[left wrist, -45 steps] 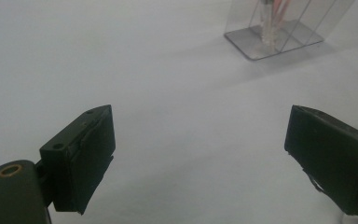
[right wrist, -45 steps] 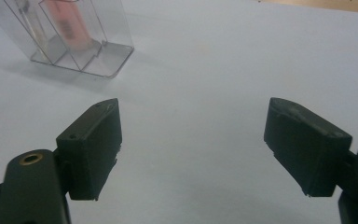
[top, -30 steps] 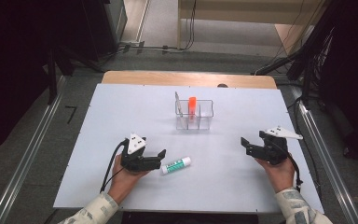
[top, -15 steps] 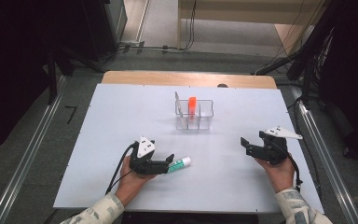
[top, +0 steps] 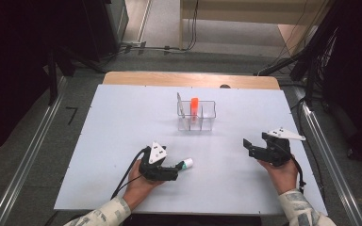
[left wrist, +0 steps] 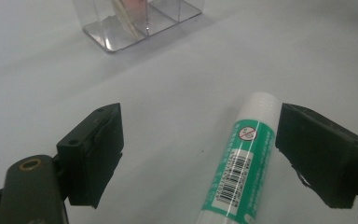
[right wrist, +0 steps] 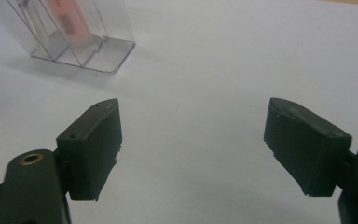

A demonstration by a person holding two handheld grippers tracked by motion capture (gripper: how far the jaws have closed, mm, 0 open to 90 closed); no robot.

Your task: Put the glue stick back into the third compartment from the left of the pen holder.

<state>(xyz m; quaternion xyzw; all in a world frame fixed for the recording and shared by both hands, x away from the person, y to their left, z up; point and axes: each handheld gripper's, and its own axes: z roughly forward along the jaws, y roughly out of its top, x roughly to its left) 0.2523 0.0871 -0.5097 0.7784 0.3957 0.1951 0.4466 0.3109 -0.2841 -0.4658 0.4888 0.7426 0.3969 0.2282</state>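
Observation:
A glue stick [top: 185,164] with a green label and white cap lies on the white table at front centre. My left gripper [top: 175,171] is open around it. In the left gripper view the glue stick [left wrist: 242,158] lies between the jaws of my left gripper [left wrist: 200,130], close to the right-hand jaw, and neither pad presses on it. The jaws have just been closing a little. My right gripper [top: 249,147] rests at the front right, and in the right gripper view my right gripper [right wrist: 193,126] stands open with bare table between the jaws.
A clear divided organizer [top: 208,115] stands at the middle back with an orange tube [top: 194,107] and a pale upright item [top: 179,104] in it. The white table [top: 122,122] ends at a wooden strip [top: 191,79] behind. Cables lie on the floor beyond.
My left gripper has slid right along the table until the glue stick lies between its jaws. The right gripper has stayed where it was.

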